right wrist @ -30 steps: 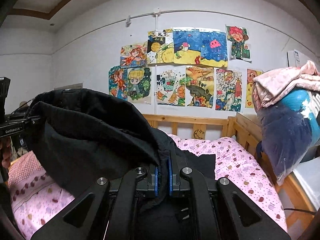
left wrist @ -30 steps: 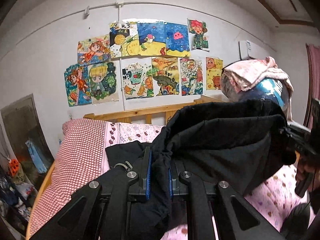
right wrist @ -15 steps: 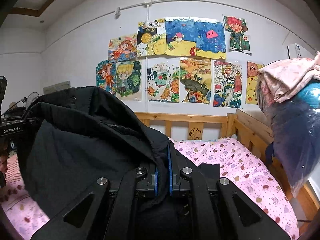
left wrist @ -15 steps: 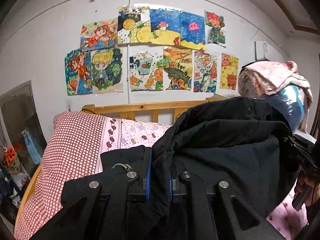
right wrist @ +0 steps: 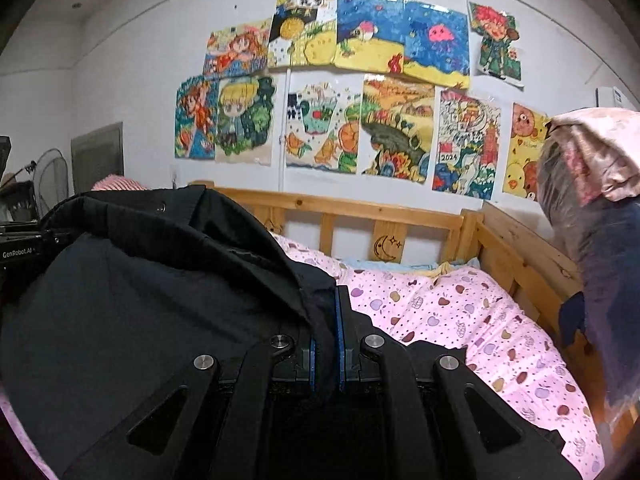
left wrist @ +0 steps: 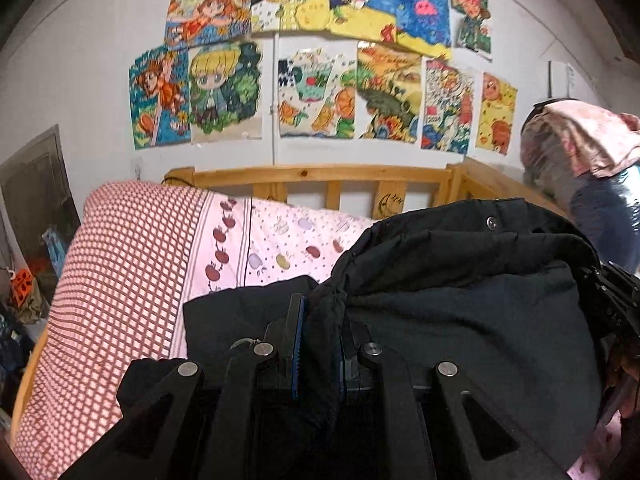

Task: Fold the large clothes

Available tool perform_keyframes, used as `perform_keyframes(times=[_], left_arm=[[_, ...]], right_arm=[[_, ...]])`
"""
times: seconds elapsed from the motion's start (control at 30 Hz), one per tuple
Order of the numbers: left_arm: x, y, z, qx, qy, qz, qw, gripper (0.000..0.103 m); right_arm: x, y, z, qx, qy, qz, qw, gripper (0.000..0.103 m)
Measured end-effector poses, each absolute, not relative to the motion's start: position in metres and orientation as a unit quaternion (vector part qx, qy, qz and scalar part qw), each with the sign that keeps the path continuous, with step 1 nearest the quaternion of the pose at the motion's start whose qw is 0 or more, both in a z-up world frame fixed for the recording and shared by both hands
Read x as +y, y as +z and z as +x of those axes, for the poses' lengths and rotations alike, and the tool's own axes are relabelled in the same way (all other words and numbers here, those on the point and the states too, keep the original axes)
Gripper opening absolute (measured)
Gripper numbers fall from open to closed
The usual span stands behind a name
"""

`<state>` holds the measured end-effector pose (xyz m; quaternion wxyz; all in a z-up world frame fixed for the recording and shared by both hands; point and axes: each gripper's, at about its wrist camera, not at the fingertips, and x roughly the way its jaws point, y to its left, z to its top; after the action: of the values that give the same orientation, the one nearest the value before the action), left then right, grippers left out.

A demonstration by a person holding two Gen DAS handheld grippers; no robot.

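A large black jacket (left wrist: 460, 312) with a metal snap hangs stretched between my two grippers above the bed. My left gripper (left wrist: 320, 340) is shut on a bunched fold of the black jacket, which drapes off to the right in the left wrist view. My right gripper (right wrist: 325, 336) is shut on another fold of the jacket (right wrist: 140, 300), which spreads to the left there. Part of the garment lies lower on the bedding (left wrist: 232, 312). The other gripper shows at each view's edge (right wrist: 24, 248).
A red-checked pillow (left wrist: 120, 272) lies at the left of the bed. Pink fruit-print bedding (right wrist: 460, 320) covers the mattress inside a wooden bed frame (right wrist: 360, 208). A bagged bundle with pink cloth on top (right wrist: 592, 184) stands at the right. Drawings cover the wall (right wrist: 352, 92).
Both grippers have moved forward and lower toward the headboard with the jacket still held. The pillow and bed rail now loom larger, and the jacket sits lower in both views.
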<state>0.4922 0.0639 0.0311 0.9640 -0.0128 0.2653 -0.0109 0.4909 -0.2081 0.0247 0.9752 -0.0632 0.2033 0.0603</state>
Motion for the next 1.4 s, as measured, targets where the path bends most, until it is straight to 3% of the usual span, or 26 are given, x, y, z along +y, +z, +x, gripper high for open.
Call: perform_keyframes(times=[0.47,0.57,0.6,0.63,0.67,0.7,0.73,0.87,0.97,1.03,1.23,1.4], left_arm=[[0.075,-0.003,0.530,0.302,-0.013,-0.032,0.953,0.020],[0.077,0.001,0.525,0.301,-0.014,-0.038,0.953,0.026],[0.077,0.003,0.523,0.300,-0.015,-0.041,0.953,0.030],[0.078,0.005,0.520,0.295,-0.014,-0.042,0.954,0.044],[0.078,0.009,0.513,0.285,-0.010,-0.045,0.957,0.071],[0.079,0.013,0.508,0.273,-0.004,-0.048,0.961,0.084],[0.080,0.018,0.499,0.253,0.000,-0.054,0.966,0.092],[0.080,0.029,0.480,0.241,-0.010,-0.064,0.968,0.092],[0.074,0.030,0.462,0.233,-0.023,-0.057,0.971,0.093],[0.068,0.027,0.447,0.223,-0.035,-0.047,0.973,0.096],[0.053,0.016,0.423,0.215,-0.073,-0.039,0.973,0.096],[0.032,0.000,0.458,0.272,-0.058,0.017,0.960,0.096]], right_arm=[[-0.200,-0.016,0.534,0.250,0.054,-0.054,0.965,0.010],[-0.202,-0.013,0.530,0.251,0.051,-0.052,0.965,0.018],[-0.204,-0.011,0.528,0.250,0.050,-0.053,0.966,0.026],[-0.205,-0.009,0.524,0.246,0.050,-0.053,0.967,0.033],[-0.207,-0.005,0.519,0.240,0.051,-0.052,0.968,0.047],[-0.210,-0.001,0.515,0.233,0.051,-0.050,0.970,0.055],[-0.212,0.002,0.509,0.228,0.052,-0.049,0.971,0.055],[-0.220,0.012,0.492,0.231,0.054,-0.043,0.971,0.057],[-0.226,0.016,0.472,0.231,0.067,-0.032,0.970,0.074],[-0.228,0.015,0.453,0.222,0.080,-0.029,0.971,0.080],[-0.216,-0.007,0.428,0.243,0.118,-0.064,0.961,0.082],[-0.207,-0.019,0.454,0.265,0.131,-0.059,0.954,0.082]])
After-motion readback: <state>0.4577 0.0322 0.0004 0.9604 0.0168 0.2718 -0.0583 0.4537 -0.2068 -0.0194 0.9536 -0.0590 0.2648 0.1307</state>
